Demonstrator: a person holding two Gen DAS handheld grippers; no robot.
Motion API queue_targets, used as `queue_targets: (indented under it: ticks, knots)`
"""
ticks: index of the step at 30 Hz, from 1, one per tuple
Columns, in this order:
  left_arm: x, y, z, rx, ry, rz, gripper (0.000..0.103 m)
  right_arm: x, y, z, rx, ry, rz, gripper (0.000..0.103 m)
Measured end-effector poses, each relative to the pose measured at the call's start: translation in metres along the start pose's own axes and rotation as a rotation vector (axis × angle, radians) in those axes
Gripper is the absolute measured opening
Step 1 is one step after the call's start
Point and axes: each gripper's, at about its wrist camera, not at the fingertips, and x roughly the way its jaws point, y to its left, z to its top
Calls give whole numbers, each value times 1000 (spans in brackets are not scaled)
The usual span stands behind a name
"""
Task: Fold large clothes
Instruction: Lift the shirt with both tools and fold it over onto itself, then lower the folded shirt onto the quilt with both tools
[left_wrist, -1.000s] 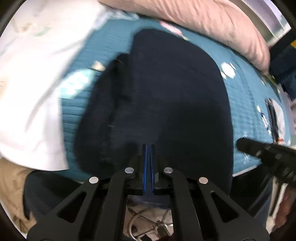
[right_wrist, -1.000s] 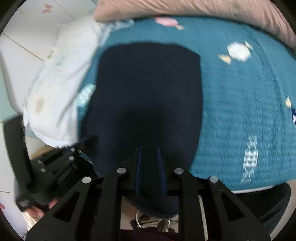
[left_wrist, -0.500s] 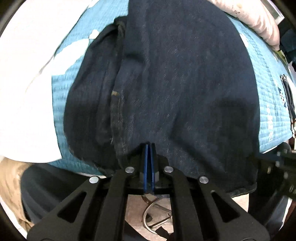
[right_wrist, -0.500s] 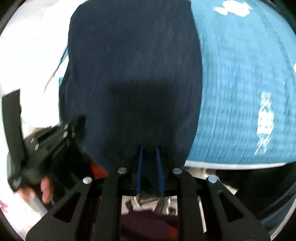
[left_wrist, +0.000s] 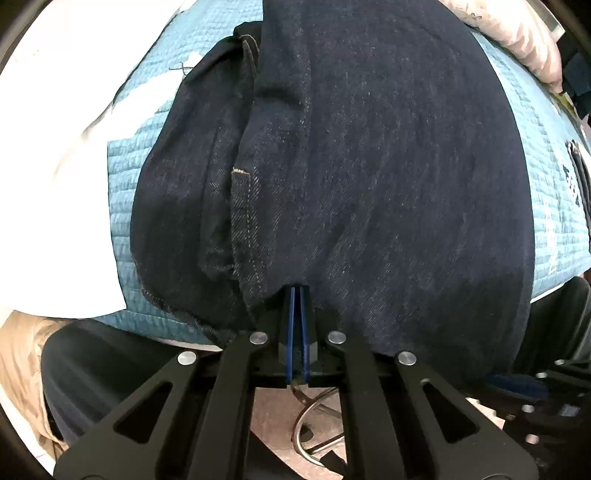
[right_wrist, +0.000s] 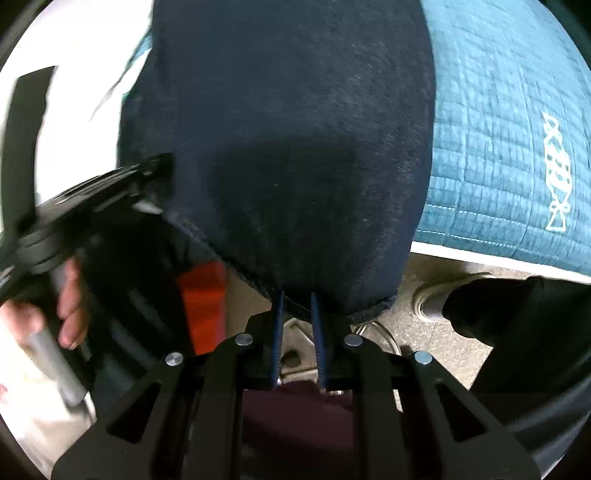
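Observation:
Dark navy denim jeans (left_wrist: 369, 166) lie on a teal quilted bedspread (left_wrist: 125, 192) and hang over its near edge. My left gripper (left_wrist: 295, 295) is shut on the jeans' near hem, beside a stitched seam (left_wrist: 245, 221). In the right wrist view the jeans (right_wrist: 295, 147) fill the middle. My right gripper (right_wrist: 297, 297) grips the hem edge with its blue pads a small way apart. The left gripper (right_wrist: 110, 188) shows blurred at the left, held by a hand (right_wrist: 68, 295).
A white cloth (left_wrist: 55, 166) lies left of the jeans. A pink pillow (left_wrist: 517, 40) is at the far right of the bed. The bedspread's candy print (right_wrist: 557, 173) is at the right. Below the bed edge are floor, a metal ring base (left_wrist: 317, 424) and a shoe (right_wrist: 432, 299).
Both grippers pulled the jeans' hem toward the near bed edge and lower. The fabric now fills both views and the hem hangs past the bedspread edge.

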Motion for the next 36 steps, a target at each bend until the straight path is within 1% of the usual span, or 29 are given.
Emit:
queue_targets:
  ticks: [1, 2, 3, 4, 5, 6, 7, 8, 9, 10, 11, 12, 13, 14, 15, 16, 17, 18, 19, 20, 21, 22, 25, 28, 30, 31, 33, 35, 36]
  knots:
    - [0, 0, 0, 10, -1, 4, 3, -8, 4, -2, -17, 0, -10, 15]
    - [-1, 0, -1, 20, -2, 7, 3, -13, 6, -3, -23, 17, 4, 15]
    - [-2, 0, -1, 24, -2, 12, 3, -20, 11, 0, -28, 32, 58, 15]
    - [-3, 1, -1, 14, 4, 15, 3, -34, 18, 0, -38, 7, 128, 15]
    - [-4, -2, -5, 1, 10, 19, 4, -43, 33, 0, -48, -44, 129, 15]
    - [-8, -1, -3, -18, 18, 16, 4, -52, 35, 3, -53, -84, 113, 17]
    - [-15, 1, -1, -14, 10, 1, 4, -65, 36, 9, -54, -137, 95, 17]
    - [-24, 2, 2, 0, -19, -25, 4, -79, 33, 18, -50, -191, 87, 17]
    - [-31, 1, 7, 7, -42, -39, 4, -88, 27, 27, -46, -221, 80, 17]
    - [-39, 2, 17, 9, -70, -46, 4, -93, 23, 36, -37, -241, 56, 17]
    - [-46, 2, 28, 6, -96, -47, 4, -99, 16, 48, -12, -273, 13, 17]
    - [-49, 3, 36, 0, -114, -53, 4, -101, 10, 59, 3, -296, -4, 17]
    - [-55, 2, 45, -8, -130, -65, 4, -100, 4, 69, 12, -294, -6, 17]
    - [-53, 4, 57, -18, -138, -91, 4, -95, -1, 83, 31, -272, 4, 17]
    - [-45, 6, 65, -23, -122, -118, 5, -88, -7, 92, 55, -253, 19, 17]
    - [-31, 13, 77, -29, -101, -127, 7, -79, -15, 101, 90, -236, 23, 17]
    - [-15, 17, 78, -41, -78, -105, 7, -63, -20, 112, 121, -213, 1, 17]
    - [6, 26, 81, -58, -60, -129, 6, -49, -24, 121, 122, -194, -30, 12]
    - [11, 36, 82, -81, -88, -176, 6, -29, -27, 130, 108, -172, -68, 12]
    - [11, 45, 82, -119, -88, -225, 5, -6, -33, 138, 94, -164, -81, 13]
    - [10, 50, 83, -141, -77, -246, 5, -1, -37, 141, 104, -157, -68, 13]
    - [8, 53, 83, -152, -72, -256, 5, -6, -39, 143, 125, -141, -51, 13]
    - [3, 53, 83, -128, -68, -238, 2, -14, -39, 144, 114, -120, -41, 12]
    - [-8, 51, 90, -110, -48, -169, 3, -28, -43, 141, 129, -122, -4, 15]
    - [-12, 49, 95, -69, -45, -133, 3, -45, -44, 139, 132, -159, 27, 16]
    - [-9, 48, 96, -46, -38, -117, 2, -54, -45, 139, 125, -178, 30, 17]
    - [-7, 43, 93, -12, -51, -106, 2, -67, -46, 139, 121, -204, 19, 17]
    - [-10, 44, 87, -22, -61, -104, 2, -79, -50, 137, 123, -229, 5, 17]
    - [-12, 47, 82, -33, -66, -101, 2, -85, -45, 132, 123, -237, 3, 17]
